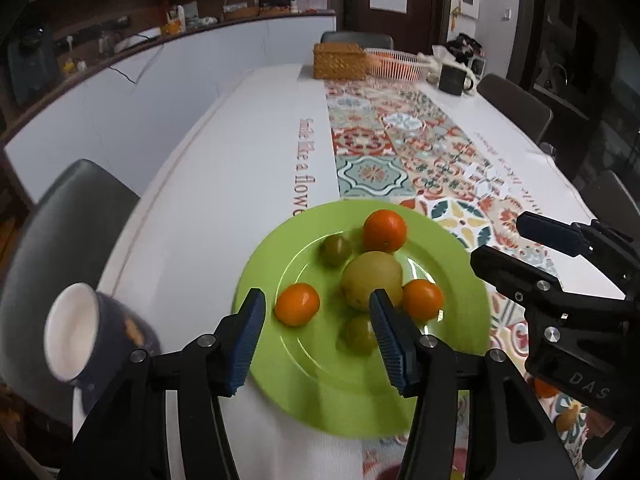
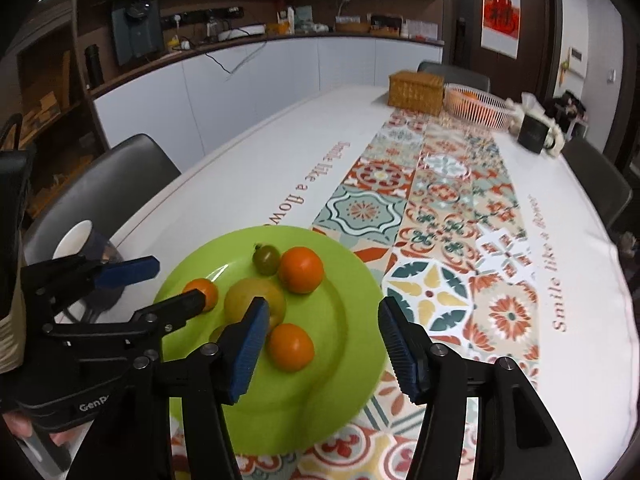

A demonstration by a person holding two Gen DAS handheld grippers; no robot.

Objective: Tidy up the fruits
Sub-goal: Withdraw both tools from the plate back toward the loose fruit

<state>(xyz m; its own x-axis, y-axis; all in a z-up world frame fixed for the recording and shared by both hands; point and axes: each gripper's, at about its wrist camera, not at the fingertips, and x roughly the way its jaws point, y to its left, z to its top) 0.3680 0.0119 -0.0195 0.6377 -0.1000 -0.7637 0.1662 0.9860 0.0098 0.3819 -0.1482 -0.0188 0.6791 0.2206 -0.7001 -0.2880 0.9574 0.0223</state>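
Your left gripper (image 1: 316,336) stands with its blue ribbed pads apart and nothing pressed between them. In the left wrist view it hangs above the near part of the round lime-green plate (image 1: 452,308), and the fruits lie just beyond its fingers. On the plate you see the large yellow-green round fruit (image 1: 368,280) in the middle, the far orange tangerine (image 1: 385,230), the left orange tangerine (image 1: 297,304), the right orange tangerine (image 1: 424,299), the small dark green fruit (image 1: 335,249) and another small green fruit (image 1: 358,334), which sits near the right pad. To the left stands the dark blue mug with a white inside (image 1: 80,340), close to the table edge. At the far end you see the woven brown box (image 1: 339,60) and the pale wire basket (image 1: 394,65).

In the right wrist view your right gripper (image 2: 320,344) is also open and empty, above the right side of the plate. The nearest tangerine lies just beside its left pad. The other gripper reaches in from the left, over the same plate.

I think the danger is this: both grippers work over one plate, so they may knock each other. Round fruits roll easily; if one pad pushes a fruit from the side, it may run off the plate. A wide sweep to the left could also hit the mug.
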